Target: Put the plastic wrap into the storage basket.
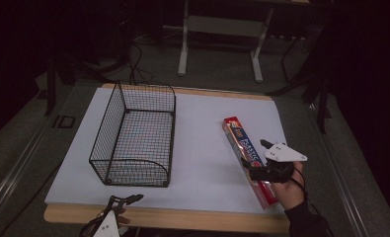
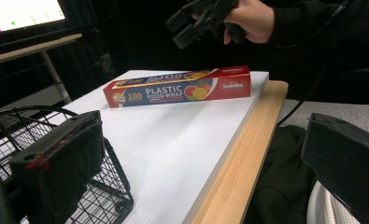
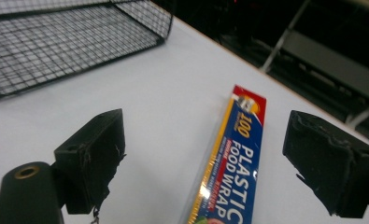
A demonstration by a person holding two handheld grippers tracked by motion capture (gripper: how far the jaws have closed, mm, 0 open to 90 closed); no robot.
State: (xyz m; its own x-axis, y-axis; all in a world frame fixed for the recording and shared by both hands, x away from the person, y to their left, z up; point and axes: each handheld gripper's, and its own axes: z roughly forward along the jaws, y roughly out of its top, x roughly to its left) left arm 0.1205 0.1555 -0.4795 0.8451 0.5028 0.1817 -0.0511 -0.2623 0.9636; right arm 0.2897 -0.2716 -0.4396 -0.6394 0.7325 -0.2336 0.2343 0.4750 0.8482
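1. From the high view the whole layout is showing: the long red-and-blue cardboard box of plastic food wrap (image 1: 247,159) is lying flat on the white foam board (image 1: 202,148) that's covering the wooden table (image 1: 182,219), off to the right of the black wire mesh basket (image 1: 133,136) and well apart from it.
2. That same view is giving the box's angle too: it's running diagonally, with its near end close to the board's front edge.
3. The left gripper view is catching what the overhead one isn't, namely the box's side printing ("100", "PLASTIC FOOD WRAP") (image 2: 177,87) and the right gripper (image 2: 196,21) hanging in the air above the box, not touching it.
4. The right gripper view is looking straight along the box's top (image 3: 233,172), with the basket's mesh (image 3: 65,42) beyond it to the left.
5. Jaws, right gripper (image 3: 203,163): they're standing wide open, one on each side of the box, and neither pad is pressing on it. Nothing held.
6. Jaws, left gripper (image 2: 201,163): also spread wide and holding nothing. It's sitting at the board's front edge, just beside the basket's near corner (image 2: 102,196), far from the box.
7. In the high view the left gripper (image 1: 126,200) is poking in just in front of the basket.
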